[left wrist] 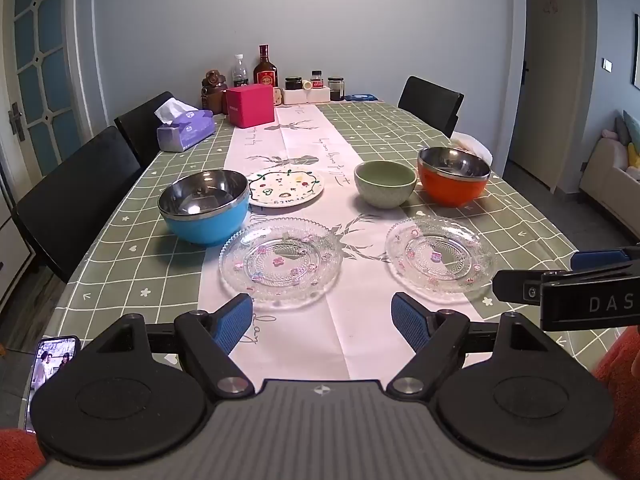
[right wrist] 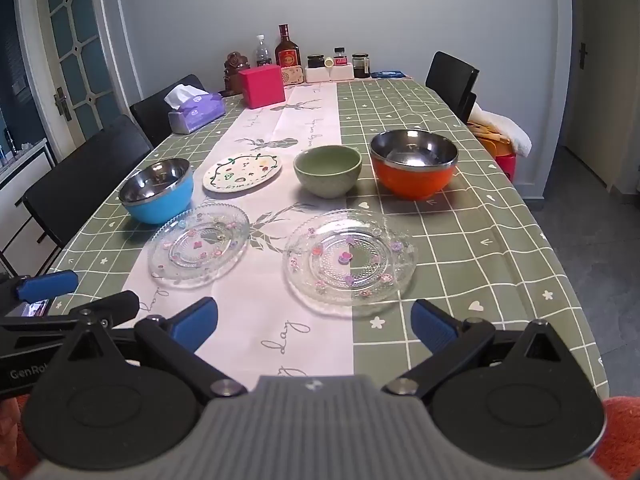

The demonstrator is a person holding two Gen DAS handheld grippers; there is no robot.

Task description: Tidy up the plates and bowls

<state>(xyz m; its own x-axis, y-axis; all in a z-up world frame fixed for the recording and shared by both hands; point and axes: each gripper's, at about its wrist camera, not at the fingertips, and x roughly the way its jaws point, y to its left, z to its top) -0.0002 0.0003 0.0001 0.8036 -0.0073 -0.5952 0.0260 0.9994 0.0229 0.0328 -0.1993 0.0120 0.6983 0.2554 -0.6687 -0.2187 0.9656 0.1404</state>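
Two clear glass plates with flower dots lie near the front: the left glass plate (left wrist: 280, 260) (right wrist: 199, 246) and the right glass plate (left wrist: 438, 258) (right wrist: 350, 260). Behind them stand a blue steel-lined bowl (left wrist: 204, 206) (right wrist: 158, 190), a white painted plate (left wrist: 285, 186) (right wrist: 242, 172), a green bowl (left wrist: 385, 183) (right wrist: 328, 170) and an orange steel-lined bowl (left wrist: 454, 176) (right wrist: 414, 162). My left gripper (left wrist: 322, 322) is open and empty, just short of the left glass plate. My right gripper (right wrist: 314, 326) is open and empty, just short of the right glass plate.
The green checked table (left wrist: 532, 236) has a pink runner (left wrist: 304, 136). At the far end stand a tissue box (left wrist: 186, 130), a pink box (left wrist: 250, 104), bottles and jars (left wrist: 266, 68). Black chairs (left wrist: 76, 188) line the left side; one chair (left wrist: 432, 100) stands far right. A phone (left wrist: 50, 364) lies at front left.
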